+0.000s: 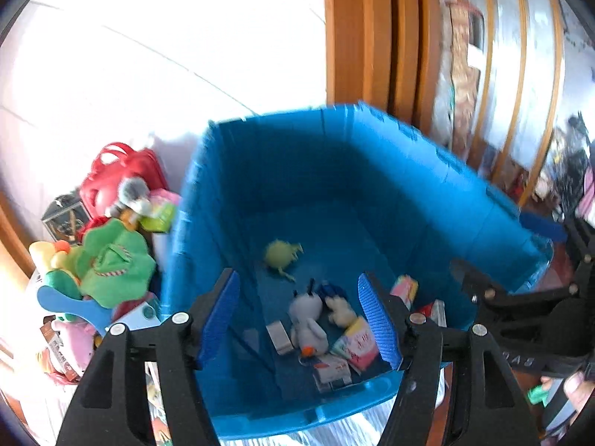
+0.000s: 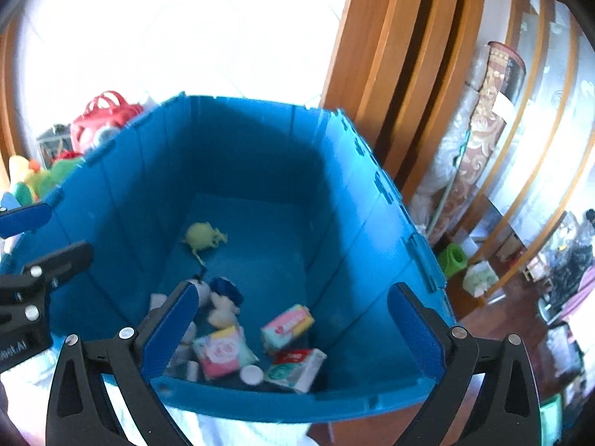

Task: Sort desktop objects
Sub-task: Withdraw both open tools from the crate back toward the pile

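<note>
A big blue bin (image 1: pixel 372 171) sits in front of both grippers, and its blue walls stand up tall. The left gripper (image 1: pixel 301 319) hangs over the near edge of the bin with its two blue pads apart, and nothing is between them. The right gripper (image 2: pixel 293 330) hangs over the bin too, with its pads spread very wide and nothing in them. The right gripper also shows at the right side of the left view, just beside the left one. Down on the bin floor lies a small yellow-green fuzzy toy (image 2: pixel 202 238), by itself, well away from the other things. Nearer to the grippers lies a white plush toy (image 1: pixel 306 319) with a little orange bit at one end. Just beside it is a small cream plush (image 1: pixel 342 312) with something dark blue on it. Near these lie some little packs: a pink and white pack (image 2: pixel 219 351), a pink and yellow pack (image 2: pixel 286 325), and a red, white and green pack (image 2: pixel 297 366). A small round white thing (image 2: pixel 251 374) lies just beside the red pack, and a small white box (image 1: pixel 279 336) lies just beside the white plush. To the left of the bin, outside it, is a heap of toys with a green plush (image 1: pixel 115 264) on top and a red bag (image 1: pixel 122 174) behind it. A wooden door frame (image 2: pixel 390 74) stands behind the bin.
</note>
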{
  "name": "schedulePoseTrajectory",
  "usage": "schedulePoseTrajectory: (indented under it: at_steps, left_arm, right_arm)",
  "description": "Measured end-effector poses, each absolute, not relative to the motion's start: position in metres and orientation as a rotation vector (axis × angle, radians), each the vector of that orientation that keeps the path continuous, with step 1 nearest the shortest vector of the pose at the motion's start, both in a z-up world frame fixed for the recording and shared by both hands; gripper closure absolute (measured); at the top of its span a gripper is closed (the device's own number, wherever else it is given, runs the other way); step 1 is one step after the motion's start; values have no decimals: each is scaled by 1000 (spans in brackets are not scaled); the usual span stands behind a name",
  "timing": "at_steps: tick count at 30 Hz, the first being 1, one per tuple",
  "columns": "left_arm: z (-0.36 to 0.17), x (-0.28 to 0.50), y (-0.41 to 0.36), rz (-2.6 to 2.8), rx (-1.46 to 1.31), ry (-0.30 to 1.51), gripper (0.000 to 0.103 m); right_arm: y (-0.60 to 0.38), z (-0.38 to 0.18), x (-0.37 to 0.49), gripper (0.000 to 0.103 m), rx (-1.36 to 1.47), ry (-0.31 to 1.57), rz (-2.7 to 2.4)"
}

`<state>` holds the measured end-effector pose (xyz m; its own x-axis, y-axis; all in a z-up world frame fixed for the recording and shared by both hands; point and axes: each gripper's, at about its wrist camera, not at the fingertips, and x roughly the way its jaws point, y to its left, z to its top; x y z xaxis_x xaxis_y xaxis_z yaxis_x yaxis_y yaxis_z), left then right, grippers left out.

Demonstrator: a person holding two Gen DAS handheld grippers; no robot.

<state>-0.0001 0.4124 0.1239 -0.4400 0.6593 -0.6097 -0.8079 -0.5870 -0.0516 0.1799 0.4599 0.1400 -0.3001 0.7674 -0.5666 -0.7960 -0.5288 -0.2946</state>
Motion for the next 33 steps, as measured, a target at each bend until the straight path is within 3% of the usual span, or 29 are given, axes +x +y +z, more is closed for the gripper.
schedulePoseTrajectory:
  at_steps: [8, 17, 23, 29, 33]
  left_arm:
    - [127, -36, 333, 2220, -672, 202, 37]
    - [86, -104, 221, 2376, -753, 166, 37]
    - [29, -141, 161, 2420, -866, 242, 37]
    - [-51, -167, 132, 2337, -1088, 349, 37]
    - [-105, -182, 118, 2267, -1253, 385, 37]
  right_arm:
    - [392, 150, 135, 0, -682, 3, 2136]
    - [326, 131, 39, 0, -659, -47, 2366]
    - [285, 110, -2, 0, -646, -83, 2478]
    - [258, 63, -53, 0, -812, -72, 2524]
    - [232, 14, -73, 0, -923, -248, 2432]
